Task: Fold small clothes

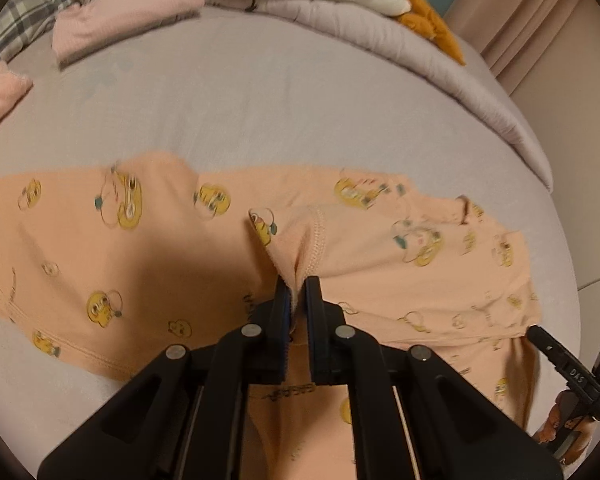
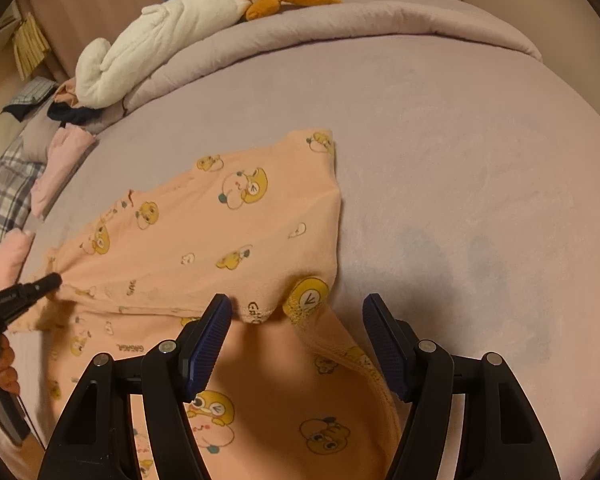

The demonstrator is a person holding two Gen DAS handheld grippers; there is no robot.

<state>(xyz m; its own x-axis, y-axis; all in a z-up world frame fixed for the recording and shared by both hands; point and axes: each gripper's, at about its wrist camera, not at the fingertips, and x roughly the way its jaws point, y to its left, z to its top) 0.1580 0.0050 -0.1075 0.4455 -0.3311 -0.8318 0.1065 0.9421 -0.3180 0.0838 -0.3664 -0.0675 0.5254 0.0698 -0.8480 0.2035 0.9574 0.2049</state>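
A peach child's garment with yellow cartoon prints (image 1: pixel 148 248) lies spread on the lilac bed sheet (image 1: pixel 300 112). My left gripper (image 1: pixel 297 286) is shut on a pinched fold of the garment at a stitched hem and lifts it slightly. In the right wrist view the same garment (image 2: pixel 204 240) lies partly folded over itself. My right gripper (image 2: pixel 296 312) is open and empty, its blue-padded fingers (image 2: pixel 216 320) either side of the folded corner. The left gripper's tip (image 2: pixel 46 282) shows at the left edge, holding the cloth. The right gripper shows at the right edge of the left wrist view (image 1: pixel 560 356).
Folded pink clothes (image 1: pixel 128 16) and a plaid cloth (image 1: pixel 24 20) lie at the far left of the bed. A rolled lilac duvet (image 2: pixel 340 28) with a white and orange plush toy (image 2: pixel 172 36) runs along the back. Curtains (image 1: pixel 540 20) hang beyond the bed edge.
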